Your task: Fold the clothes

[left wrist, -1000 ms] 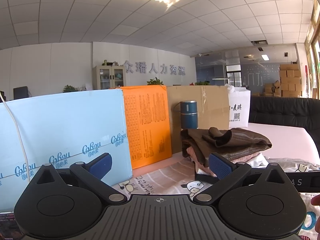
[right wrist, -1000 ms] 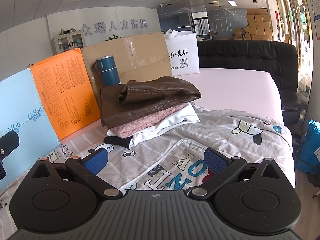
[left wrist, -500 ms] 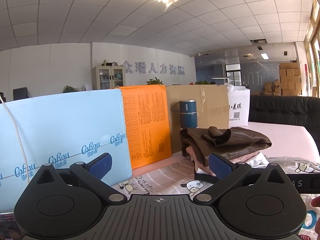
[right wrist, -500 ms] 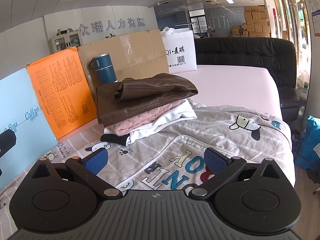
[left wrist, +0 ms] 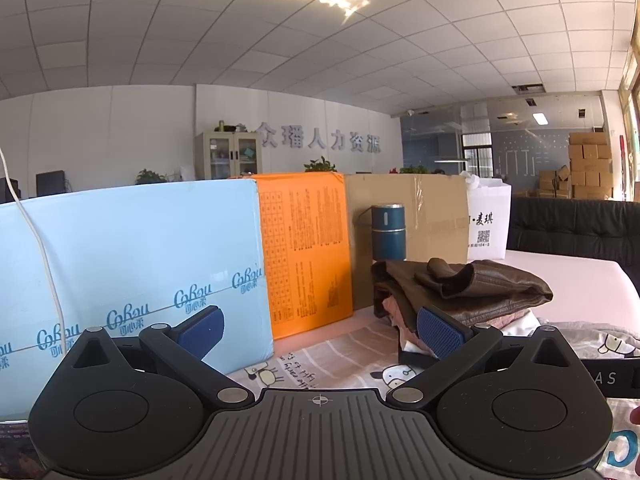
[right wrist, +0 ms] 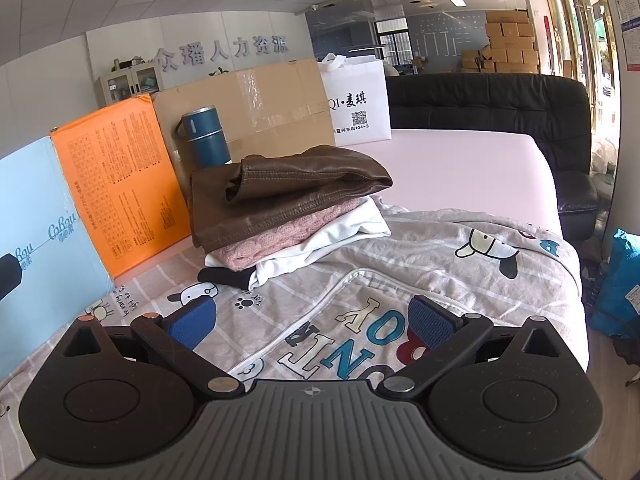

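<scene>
A grey cartoon-print garment with a zipper and big letters (right wrist: 400, 280) lies spread on the pink table (right wrist: 460, 168); its edge shows in the left wrist view (left wrist: 340, 364). Behind it sits a stack of folded clothes: a brown leather jacket (right wrist: 288, 192) on a pink knit, a white piece and a black piece. The stack also shows in the left wrist view (left wrist: 480, 288). My left gripper (left wrist: 320, 332) is open and empty, held above the garment's left part. My right gripper (right wrist: 312, 316) is open and empty just above the printed letters.
A light blue box (left wrist: 128, 264), an orange box (left wrist: 308, 248) and a brown cardboard sheet (right wrist: 256, 100) stand along the table's far side. A blue flask (right wrist: 206, 136) and a white bag (right wrist: 356, 104) stand by them. A black sofa (right wrist: 500, 108) is behind the table.
My right gripper has shifted slightly, so the stack and garment sit a bit further left and lower in its view. The left view is nearly unchanged. Both stay open.
</scene>
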